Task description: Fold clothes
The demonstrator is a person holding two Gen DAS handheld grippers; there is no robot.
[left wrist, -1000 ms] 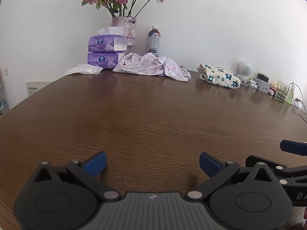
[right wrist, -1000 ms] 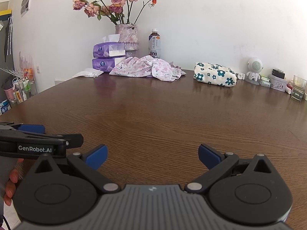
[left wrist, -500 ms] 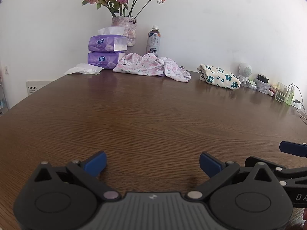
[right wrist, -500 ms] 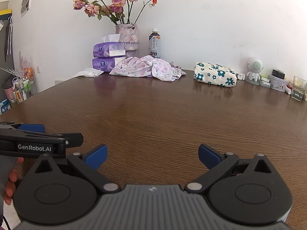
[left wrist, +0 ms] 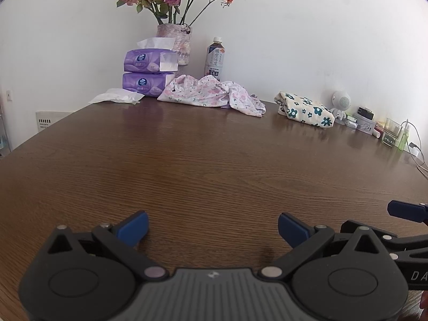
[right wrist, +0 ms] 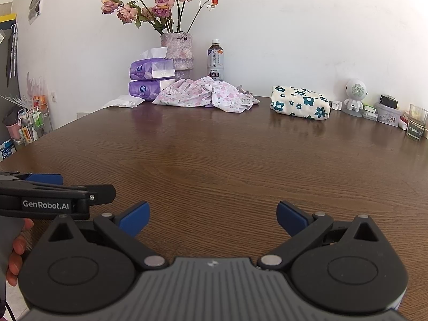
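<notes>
A crumpled pink floral garment lies at the far side of the brown wooden table. To its right sits a folded cream cloth with teal flowers. My left gripper is open and empty, low over the table's near side. My right gripper is also open and empty, beside it. Each gripper shows at the edge of the other's view. Both are far from the clothes.
Behind the garment stand two purple tissue packs, a vase of dried roses and a drink bottle. A loose tissue lies at the left. A small white robot figure, boxes and a glass line the right back edge.
</notes>
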